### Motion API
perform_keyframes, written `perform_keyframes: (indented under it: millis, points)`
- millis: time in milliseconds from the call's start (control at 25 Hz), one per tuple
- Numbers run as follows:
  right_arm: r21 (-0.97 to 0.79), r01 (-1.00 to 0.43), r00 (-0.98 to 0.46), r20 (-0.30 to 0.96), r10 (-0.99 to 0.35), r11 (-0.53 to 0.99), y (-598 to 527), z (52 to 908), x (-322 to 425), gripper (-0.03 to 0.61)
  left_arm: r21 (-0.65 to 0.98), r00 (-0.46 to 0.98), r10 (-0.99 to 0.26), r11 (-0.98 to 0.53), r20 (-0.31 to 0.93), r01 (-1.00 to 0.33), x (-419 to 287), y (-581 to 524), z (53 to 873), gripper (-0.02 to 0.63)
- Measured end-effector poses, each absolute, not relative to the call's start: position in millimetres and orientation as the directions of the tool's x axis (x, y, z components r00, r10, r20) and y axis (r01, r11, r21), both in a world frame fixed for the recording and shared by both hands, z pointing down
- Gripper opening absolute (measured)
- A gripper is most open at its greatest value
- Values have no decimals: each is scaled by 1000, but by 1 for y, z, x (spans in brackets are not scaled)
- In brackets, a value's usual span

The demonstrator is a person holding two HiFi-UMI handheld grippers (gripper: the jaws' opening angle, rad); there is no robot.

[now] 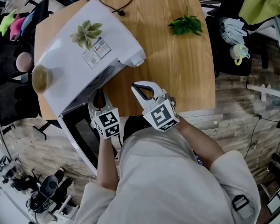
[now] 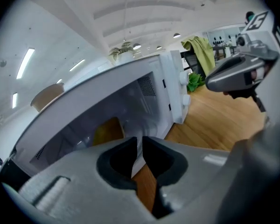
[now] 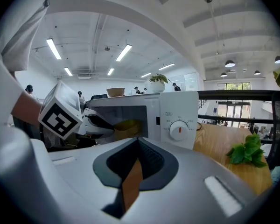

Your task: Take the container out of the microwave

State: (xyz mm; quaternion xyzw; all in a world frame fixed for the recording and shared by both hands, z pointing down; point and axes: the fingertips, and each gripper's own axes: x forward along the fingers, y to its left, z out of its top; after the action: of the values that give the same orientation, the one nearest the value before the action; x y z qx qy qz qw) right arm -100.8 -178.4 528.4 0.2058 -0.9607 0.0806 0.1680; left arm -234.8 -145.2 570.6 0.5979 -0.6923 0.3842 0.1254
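White microwave point(image 1: 84, 55), door open, on a wooden bench point(image 1: 177, 69); potted succulent point(image 1: 86, 33) and tan bowl point(image 1: 41, 77) on its top. Yellowish container point(image 3: 127, 126): inside the microwave cavity. Left hand-held gripper point(image 2: 136, 141): at the cavity mouth, jaws a narrow slit apart, nothing between them. Right hand-held gripper point(image 3: 137, 141): over the near bench edge, jaw tips together, empty. Green leafy sprig point(image 1: 186, 24): on the bench, well apart from the microwave.

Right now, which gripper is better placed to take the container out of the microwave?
Left. The left gripper points into the open microwave, and the yellowish container lies just ahead of its tips. The right gripper is outside the microwave, over the table edge, to the right of the opening.
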Motion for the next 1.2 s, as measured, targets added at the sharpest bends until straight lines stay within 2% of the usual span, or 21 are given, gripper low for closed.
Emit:
perform_keyframes:
  millis: [280,720,1200]
  points:
    - [-99,-439,-849,371,-376,893,-181,537,-104,11,-457,-305,-709,-27,636,-889,-258,-155,582,45]
    - [-132,-473,-834,387,-394,871,-189,548,-110,11,-605,-370,-667,-154,647,-781,-273,-164,606,55]
    - [-147,-516,-809,406,-425,844,-196,557,-100,11,-647,-413,-647,-166,640,-744,-295,-177,620,119]
